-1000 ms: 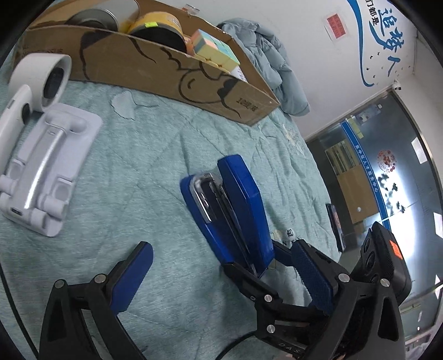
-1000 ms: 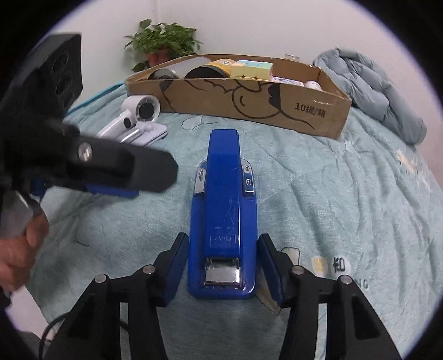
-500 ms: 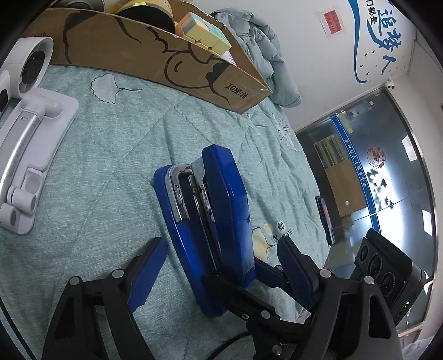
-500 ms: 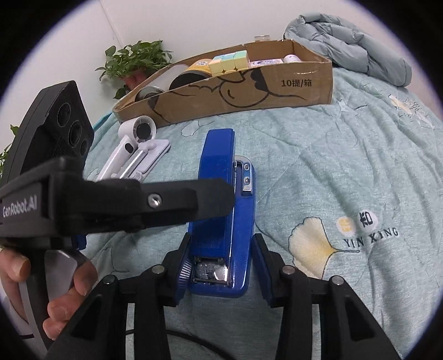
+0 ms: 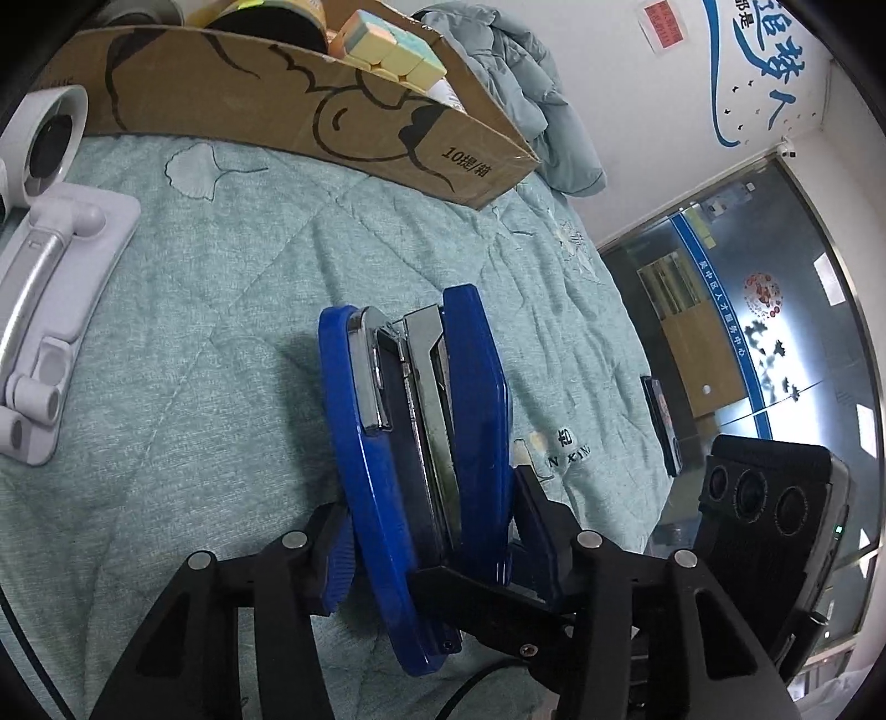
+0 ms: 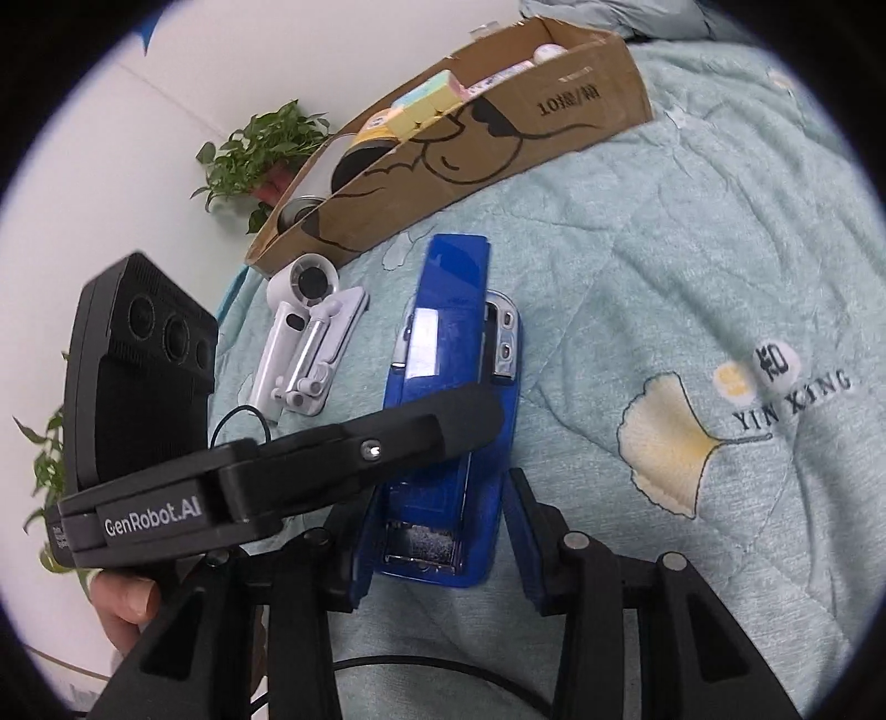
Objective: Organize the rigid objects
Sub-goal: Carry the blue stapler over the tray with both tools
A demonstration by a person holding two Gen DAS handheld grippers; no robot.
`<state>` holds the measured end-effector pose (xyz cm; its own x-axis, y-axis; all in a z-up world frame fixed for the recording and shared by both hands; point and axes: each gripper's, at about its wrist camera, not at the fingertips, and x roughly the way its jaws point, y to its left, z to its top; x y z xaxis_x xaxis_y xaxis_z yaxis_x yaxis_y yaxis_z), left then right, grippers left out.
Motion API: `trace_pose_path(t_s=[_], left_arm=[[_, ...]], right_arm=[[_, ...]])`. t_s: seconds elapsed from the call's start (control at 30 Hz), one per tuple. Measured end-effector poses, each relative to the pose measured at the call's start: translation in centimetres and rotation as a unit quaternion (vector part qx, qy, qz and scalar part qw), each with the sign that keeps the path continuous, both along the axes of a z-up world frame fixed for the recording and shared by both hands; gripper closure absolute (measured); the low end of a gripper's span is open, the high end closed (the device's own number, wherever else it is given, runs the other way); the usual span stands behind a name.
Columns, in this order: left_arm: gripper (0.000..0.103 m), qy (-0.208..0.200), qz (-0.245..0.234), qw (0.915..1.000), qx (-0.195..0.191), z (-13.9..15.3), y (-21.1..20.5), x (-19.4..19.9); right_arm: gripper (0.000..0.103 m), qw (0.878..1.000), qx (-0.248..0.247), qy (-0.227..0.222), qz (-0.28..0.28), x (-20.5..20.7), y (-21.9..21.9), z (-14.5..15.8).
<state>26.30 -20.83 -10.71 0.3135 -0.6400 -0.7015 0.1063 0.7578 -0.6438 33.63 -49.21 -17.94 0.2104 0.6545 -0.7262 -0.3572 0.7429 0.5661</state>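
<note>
We've got the blue stapler (image 5: 426, 443) on the teal quilt (image 5: 194, 360), near of the cardboard box (image 5: 310, 116), and both tools are on its near end. Left gripper (image 5: 429, 548) is closing, pads already against the stapler's base and top arm. Right gripper (image 6: 437, 540) pinches the stapler's two sides, pads in contact. The left tool's housing reads "GenRobot.AI" in the right wrist view. Box front is printed "10提/箱" over a black line drawing; a pastel cube puzzle (image 5: 393, 50) sits inside. Quilt has a ginkgo leaf with "YIN XING" (image 6: 792, 399). White handheld fan (image 6: 302, 310) and white folding stand (image 6: 321, 354) lie left of the stapler, apart from it.
</note>
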Motion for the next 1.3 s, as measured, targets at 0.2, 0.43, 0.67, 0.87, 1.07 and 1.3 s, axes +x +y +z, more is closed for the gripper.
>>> trace_pose_path(t_s=[0.2, 0.43, 0.67, 0.87, 1.07, 1.3], left_arm=[[0.062, -0.006, 0.017, 0.9994, -0.031, 1.7, 0.6, 0.7], [0.062, -0.060, 0.017, 0.9976, -0.031, 7.0, 0.5, 3.2], [0.061, -0.124, 0.009, 0.9921, -0.017, 13.3, 0.1, 8.1], [0.061, -0.143, -0.004, 0.9896, 0.016, 16.4, -1.2, 14.5], [0.061, -0.107, -0.002, 0.9939, 0.026, 15.5, -1.8, 21.6], [0.061, -0.060, -0.006, 0.9976, 0.035, 11.2, -2.6, 28.8]], right_arm=[[0.076, 0.999, 0.003, -0.030, 0.012, 0.5, 0.5, 2.3], [0.076, 0.994, 0.004, -0.105, 0.017, 2.2, 0.7, 6.4], [0.076, 0.984, 0.010, -0.177, 0.017, 6.2, 1.4, 11.0], [0.076, 0.978, -0.004, -0.206, 0.024, 11.8, 1.8, 13.4], [0.076, 0.983, -0.007, -0.176, 0.052, 18.7, 2.6, 12.8], [0.075, 0.987, -0.029, -0.147, 0.064, 23.7, 3.3, 10.3]])
